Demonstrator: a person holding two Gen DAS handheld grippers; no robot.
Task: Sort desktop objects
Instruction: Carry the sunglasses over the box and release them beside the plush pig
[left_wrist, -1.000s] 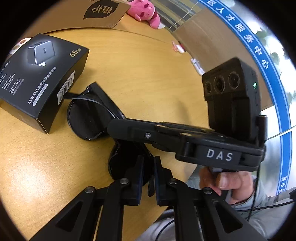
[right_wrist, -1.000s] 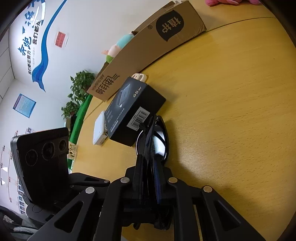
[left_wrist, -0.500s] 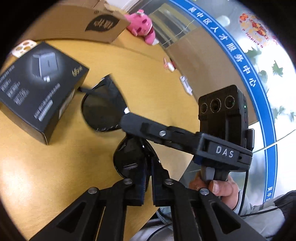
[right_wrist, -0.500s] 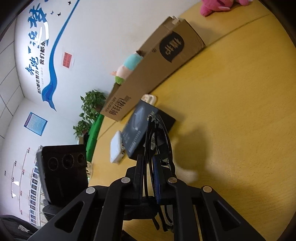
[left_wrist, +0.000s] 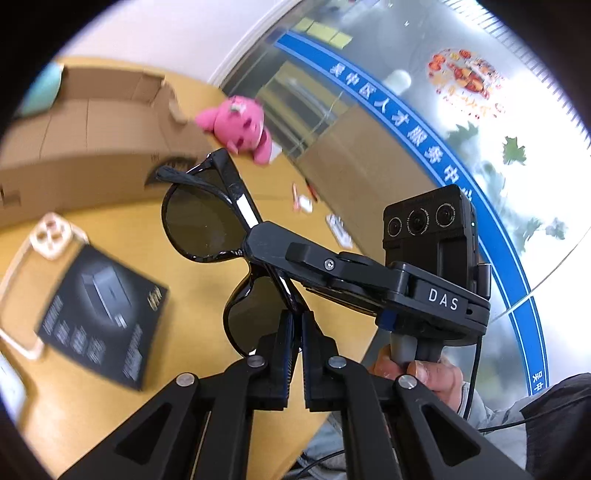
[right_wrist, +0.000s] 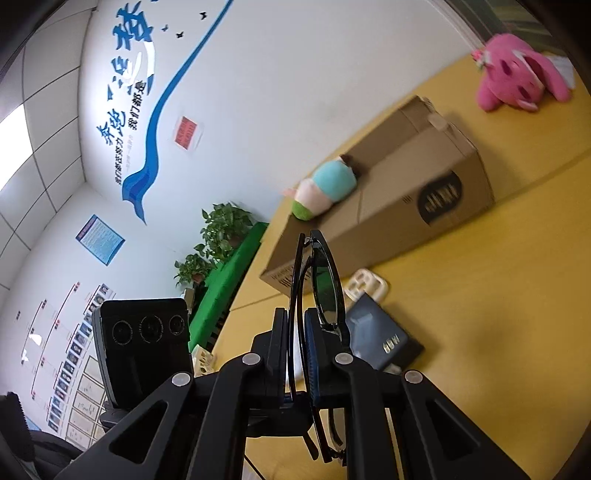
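Black folded sunglasses (left_wrist: 201, 221) hang in the air above the wooden table (left_wrist: 92, 413), held by both grippers. My left gripper (left_wrist: 298, 325) is shut on the frame beside the near lens. My right gripper (right_wrist: 295, 325) is shut on the sunglasses (right_wrist: 325, 280), seen edge-on; from the left wrist view its fingers (left_wrist: 273, 240) clamp the frame near the bridge. A black 65W charger box (left_wrist: 103, 314) lies on the table below; it also shows in the right wrist view (right_wrist: 380, 336). A long open cardboard box (left_wrist: 88, 136) stands at the back; in the right wrist view (right_wrist: 406, 192) too.
A clear phone case (left_wrist: 37, 258) lies beside the charger box. A pink plush toy (left_wrist: 236, 125) sits right of the cardboard box, a blue and green plush (right_wrist: 325, 192) left of it. Small items (left_wrist: 306, 199) lie near the far table edge.
Both grippers have lifted the sunglasses off the table, up and away from the charger box. The view has tilted up toward the cardboard box and the walls.
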